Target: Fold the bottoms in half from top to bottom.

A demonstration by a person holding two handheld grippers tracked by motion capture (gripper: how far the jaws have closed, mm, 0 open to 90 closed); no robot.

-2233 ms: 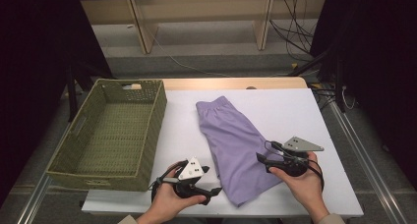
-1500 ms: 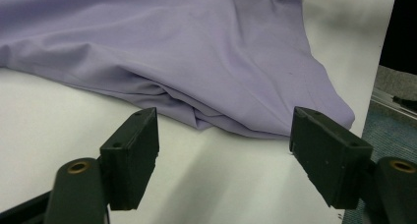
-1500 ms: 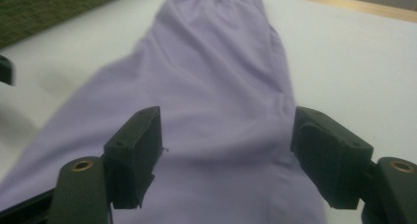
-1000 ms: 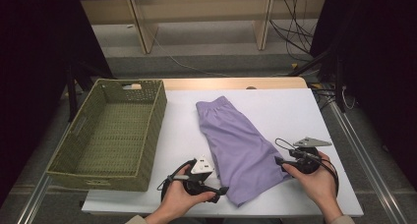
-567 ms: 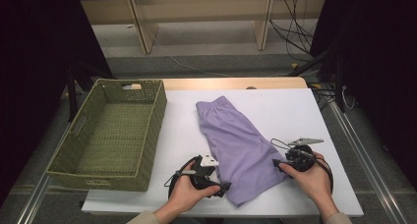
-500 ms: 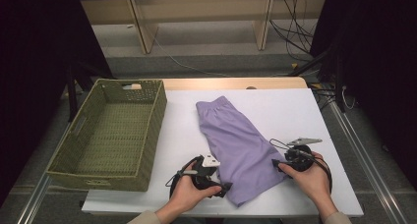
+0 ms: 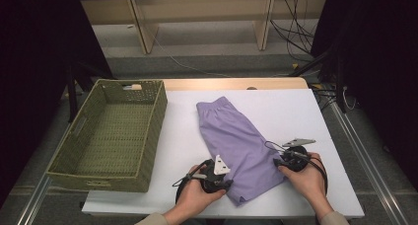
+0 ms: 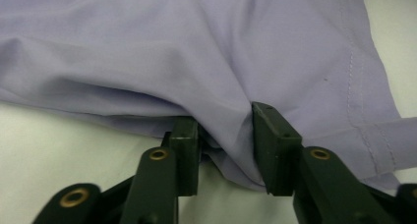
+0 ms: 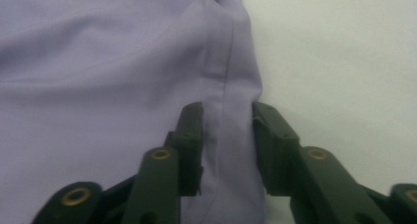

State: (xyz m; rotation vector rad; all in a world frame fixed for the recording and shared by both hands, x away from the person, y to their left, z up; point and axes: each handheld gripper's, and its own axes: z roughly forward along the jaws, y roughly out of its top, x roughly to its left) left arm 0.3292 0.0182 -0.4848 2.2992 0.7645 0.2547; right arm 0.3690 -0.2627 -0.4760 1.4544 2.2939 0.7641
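Observation:
A pair of purple shorts lies flat on the white table, waistband far, leg hem near. My left gripper is at the near left edge of the shorts. Its jaws have just been closing, and in the left gripper view a bunched fold of the shorts is pinched between the pads. My right gripper is at the near right edge. Its jaws have just been closing too, and in the right gripper view they clasp the seamed border of the shorts.
A green woven basket stands on the left part of the table, with nothing visible inside. Bare white tabletop lies to the right of the shorts and beyond them. Cables and shelving legs are on the floor behind the table.
My left hand slid right up to the shorts' edge. Both pairs of jaws narrowed onto the cloth. The right hand stayed at the right edge.

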